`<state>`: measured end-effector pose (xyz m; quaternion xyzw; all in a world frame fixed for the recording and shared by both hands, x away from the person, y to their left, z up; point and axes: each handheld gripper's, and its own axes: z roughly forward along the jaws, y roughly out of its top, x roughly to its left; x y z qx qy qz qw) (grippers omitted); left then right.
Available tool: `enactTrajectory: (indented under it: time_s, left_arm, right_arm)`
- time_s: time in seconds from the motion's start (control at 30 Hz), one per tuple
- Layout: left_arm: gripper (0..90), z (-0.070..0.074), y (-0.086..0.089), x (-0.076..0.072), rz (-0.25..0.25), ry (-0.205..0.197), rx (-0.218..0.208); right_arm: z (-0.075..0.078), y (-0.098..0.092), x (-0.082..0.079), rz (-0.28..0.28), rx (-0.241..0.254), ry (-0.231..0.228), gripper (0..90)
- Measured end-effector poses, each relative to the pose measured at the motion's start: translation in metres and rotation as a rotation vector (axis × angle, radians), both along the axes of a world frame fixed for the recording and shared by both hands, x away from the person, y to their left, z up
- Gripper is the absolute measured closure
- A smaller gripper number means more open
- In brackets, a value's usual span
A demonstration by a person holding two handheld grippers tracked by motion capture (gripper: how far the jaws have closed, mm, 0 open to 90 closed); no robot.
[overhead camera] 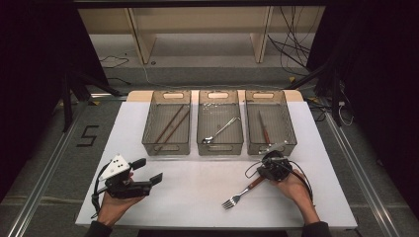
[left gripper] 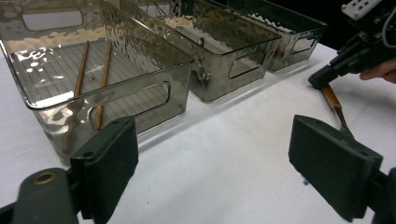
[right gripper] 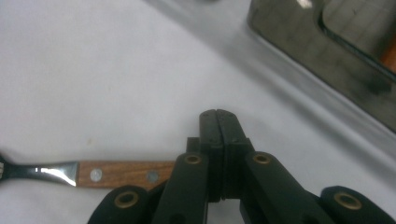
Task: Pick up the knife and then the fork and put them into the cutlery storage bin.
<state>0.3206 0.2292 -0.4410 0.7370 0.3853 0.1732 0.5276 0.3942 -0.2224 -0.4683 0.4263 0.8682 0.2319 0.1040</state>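
White table [overhead camera: 197,197]. Three smoked-plastic bins [overhead camera: 220,123] along the far edge. Left gripper [overhead camera: 148,170] at near left, jaws wide apart, empty. Right gripper [overhead camera: 272,159] at near right, jaws pressed together, gripping nothing. Wooden-handled fork [overhead camera: 240,194] lies flat beside it, handle end just beneath the jaws.

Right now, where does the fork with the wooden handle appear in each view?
High view: fork lies bottom centre-right, below the right hand-held gripper.
Left gripper view: handle at right edge.
Right gripper view: handle lower left.
Shared landmark: right-hand bin.
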Motion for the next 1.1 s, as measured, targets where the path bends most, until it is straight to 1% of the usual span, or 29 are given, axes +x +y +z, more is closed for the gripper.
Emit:
enactTrajectory:
  time_s: [0.23, 0.4, 0.47, 0.7, 0.83, 0.87, 0.93, 1.0, 1.1]
  left_arm:
    - [15.5, 0.0, -0.001, 0.0, -0.002, 0.001, 0.004]
    - [15.6, 0.0, -0.002, 0.0, 0.0, 0.0, 0.003]
    - [15.5, 0.0, -0.002, 0.0, -0.001, 0.0, 0.003]
    - [15.5, 0.0, -0.002, 0.0, -0.001, -0.001, 0.002]
    - [15.5, 0.0, -0.002, 0.0, -0.002, 0.0, 0.004]
    - [15.5, 0.0, -0.002, 0.0, -0.001, 0.0, 0.003]
    - [15.5, 0.0, -0.002, 0.0, -0.004, 0.0, 0.008]
    - [15.6, 0.0, -0.002, 0.0, -0.005, 0.001, 0.01]
    - [15.5, -0.001, -0.002, 0.0, -0.004, 0.002, 0.01]
  right_arm:
    - [0.003, -0.017, -0.02, 0.003, -0.016, 0.029, 90.0]
    - [0.005, -0.025, -0.033, 0.014, -0.031, 0.041, 90.0]
    - [0.005, -0.026, -0.037, 0.023, -0.033, 0.053, 90.0]
    - [0.007, -0.028, -0.051, 0.053, -0.064, 0.076, 90.0]
    - [0.011, -0.028, -0.054, 0.06, -0.064, 0.064, 90.0]
    - [0.013, -0.027, -0.055, 0.07, -0.06, 0.053, 86.0]
    - [0.018, -0.025, -0.056, 0.101, -0.052, 0.035, 72.3]
    - [0.023, -0.021, -0.056, 0.132, -0.05, 0.034, 59.9]
    - [0.029, -0.014, -0.057, 0.197, -0.052, 0.04, 43.4]
